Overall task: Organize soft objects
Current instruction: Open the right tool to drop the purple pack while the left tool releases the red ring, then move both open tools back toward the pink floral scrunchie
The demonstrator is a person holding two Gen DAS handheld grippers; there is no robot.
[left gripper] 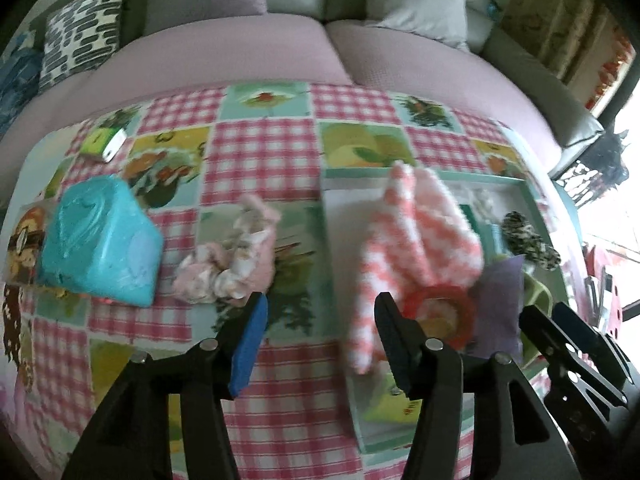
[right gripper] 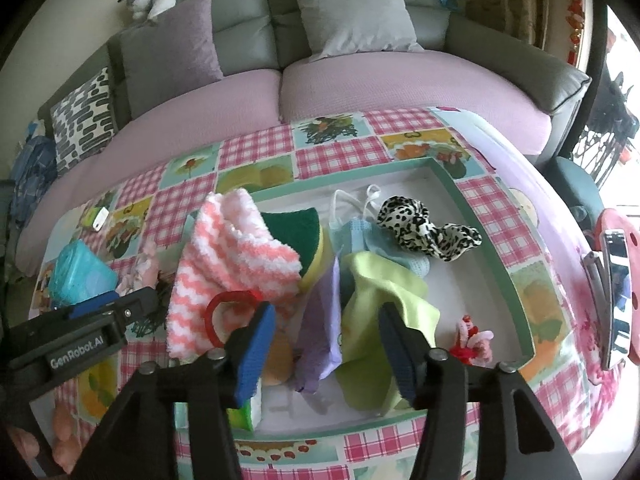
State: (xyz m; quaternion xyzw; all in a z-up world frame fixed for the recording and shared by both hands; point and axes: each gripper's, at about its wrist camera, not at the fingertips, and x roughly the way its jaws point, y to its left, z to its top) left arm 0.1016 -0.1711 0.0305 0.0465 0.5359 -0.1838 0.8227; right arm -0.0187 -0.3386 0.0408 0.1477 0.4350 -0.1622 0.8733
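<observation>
Tablecloth (left gripper: 260,148) far edge by sofa (right gripper: 400,80) bare, open room there. Tray (right gripper: 520,280) crowded: pink-white striped sock (right gripper: 236,256) draped over tray's left rim, purple cloth (right gripper: 320,340) + green cloth (right gripper: 384,300) mid, leopard scrunchie (right gripper: 424,228) far right. Blue wipes pack (left gripper: 100,240), pink scrunchies (left gripper: 232,256) on cloth left of tray. My left gripper (left gripper: 320,312) released, nothing held. My right gripper (right gripper: 326,320) parted, empty, over the two cloths.
</observation>
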